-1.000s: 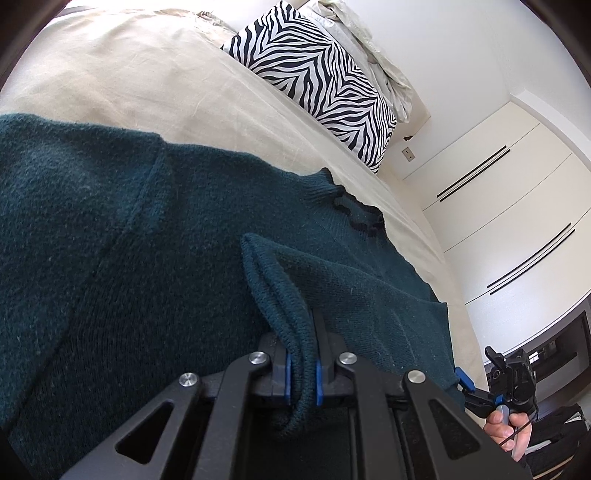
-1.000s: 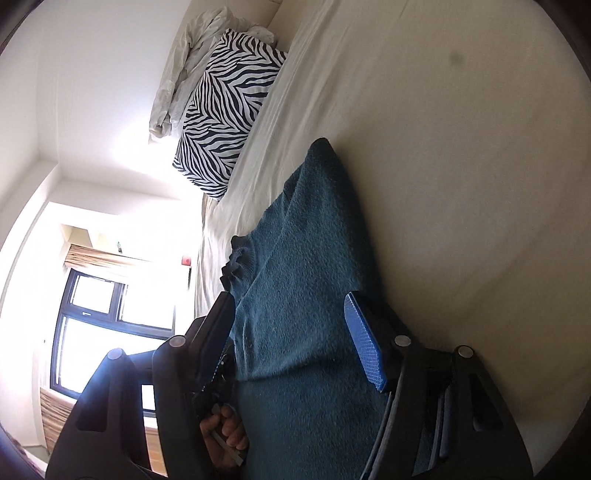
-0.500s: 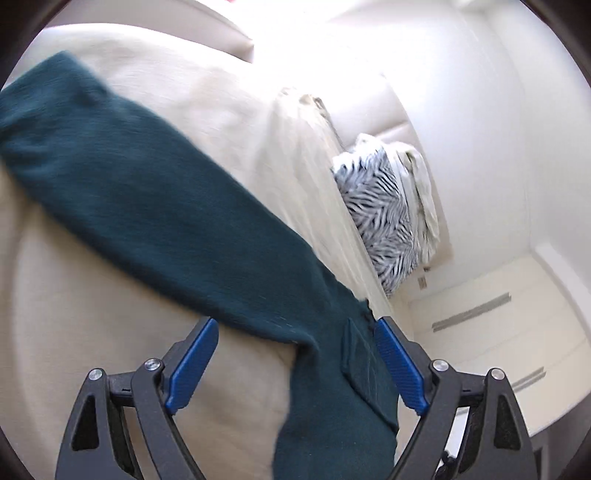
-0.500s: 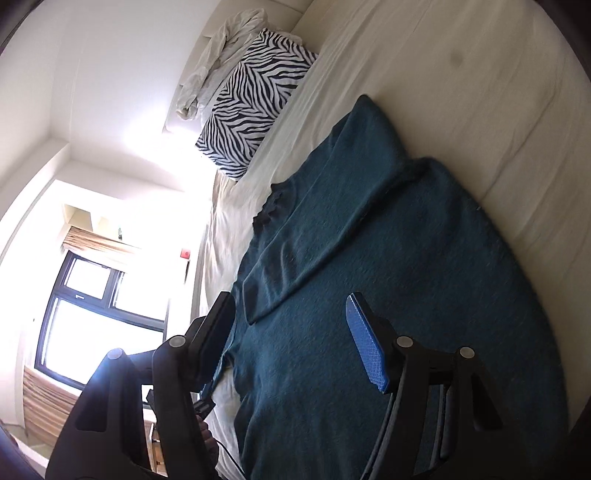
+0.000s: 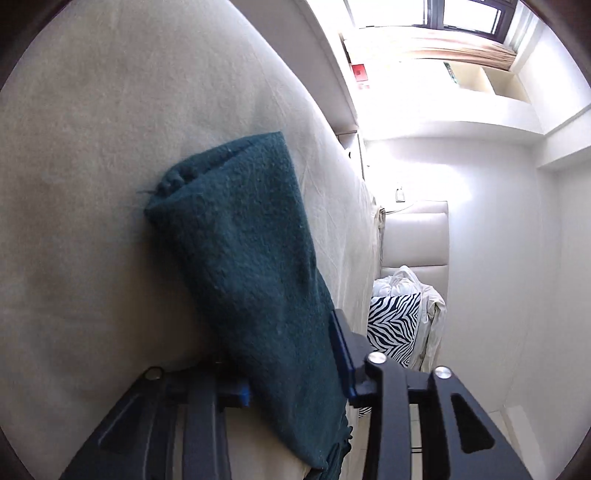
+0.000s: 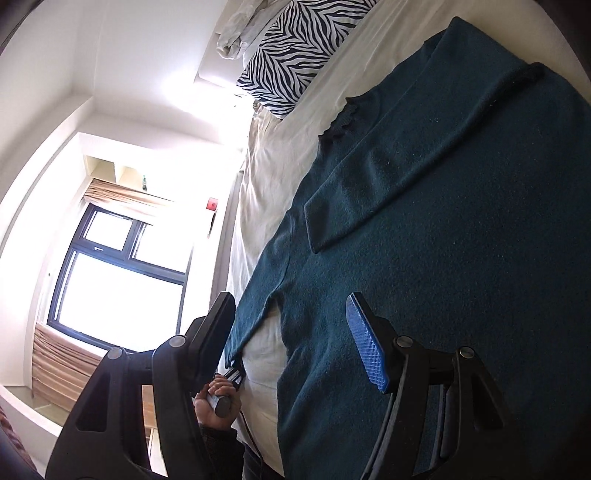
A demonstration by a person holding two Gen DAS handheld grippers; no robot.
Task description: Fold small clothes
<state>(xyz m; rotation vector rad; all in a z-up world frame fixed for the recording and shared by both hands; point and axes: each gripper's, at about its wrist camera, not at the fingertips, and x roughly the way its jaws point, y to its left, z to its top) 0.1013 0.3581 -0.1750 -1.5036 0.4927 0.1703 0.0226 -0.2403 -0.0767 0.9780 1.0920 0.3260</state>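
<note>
A dark teal knit sweater (image 6: pixel 443 206) lies spread on the cream bed sheet (image 6: pixel 269 155). One sleeve (image 6: pixel 369 184) is folded across its chest. The other sleeve (image 5: pixel 243 266) lies out over the sheet, and its base runs between the fingers of my left gripper (image 5: pixel 291 362). The jaws stand apart around it and do not pinch it. My right gripper (image 6: pixel 291 332) is open and empty, held above the sweater's lower body near the bed's edge. In the right wrist view the left hand (image 6: pixel 214 402) holds its gripper at the end of the outstretched sleeve.
A zebra-print pillow (image 6: pixel 295 48) and crumpled white bedding (image 6: pixel 240 33) lie at the head of the bed. A padded headboard (image 5: pixel 417 232) stands behind them. A window (image 6: pixel 114 277) with brown curtains is beyond the bed's side edge.
My left gripper let go of the folded sleeve, opened, and swung over to the other sleeve. My right gripper pulled back, so more of the sweater shows.
</note>
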